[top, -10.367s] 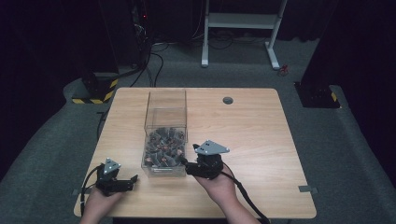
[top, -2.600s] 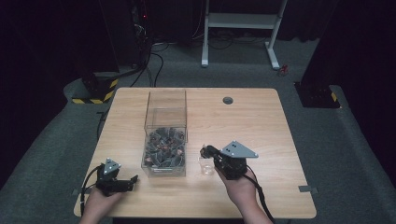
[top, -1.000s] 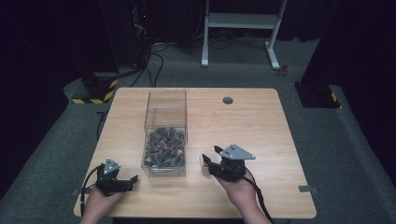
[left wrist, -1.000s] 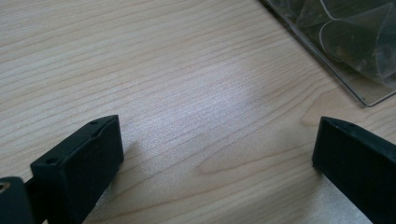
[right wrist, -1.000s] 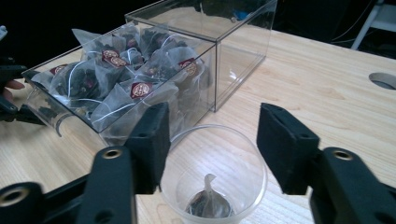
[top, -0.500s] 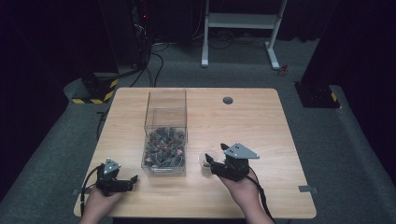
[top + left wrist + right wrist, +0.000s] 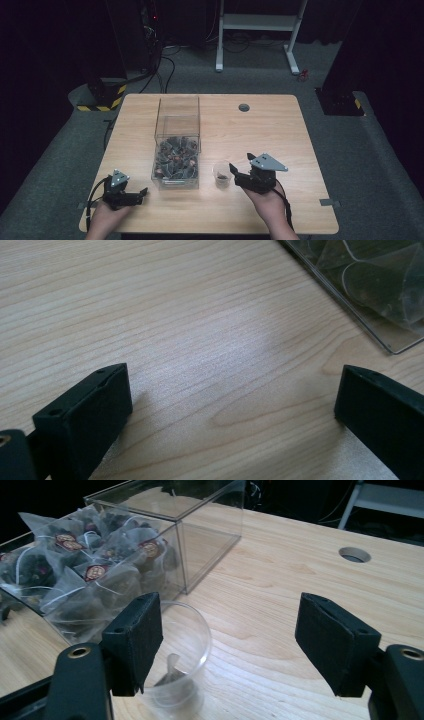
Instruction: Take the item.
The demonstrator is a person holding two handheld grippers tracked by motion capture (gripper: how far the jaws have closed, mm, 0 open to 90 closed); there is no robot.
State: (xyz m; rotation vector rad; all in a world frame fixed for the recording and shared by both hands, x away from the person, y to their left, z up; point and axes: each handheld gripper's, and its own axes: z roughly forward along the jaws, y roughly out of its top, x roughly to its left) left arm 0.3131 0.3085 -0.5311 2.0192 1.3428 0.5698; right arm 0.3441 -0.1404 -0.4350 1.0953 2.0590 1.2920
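Tea bag (image 7: 172, 677) apparently sits in the cup (image 7: 221, 173) at our right gripper's (image 7: 240, 171) nine o'clock; both grippers gape empty, so we judge the next bag pick follows.

Dim lab: equipment rack (image 7: 145, 30), floor cables (image 7: 165, 70)

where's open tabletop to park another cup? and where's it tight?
Free: the table's whole right part, past the cable hole, and the left strip beside the clear box. Tight: the front middle, where the cup stands between the box and the right hand-held gripper. The left hand-held gripper rests at the front left corner.
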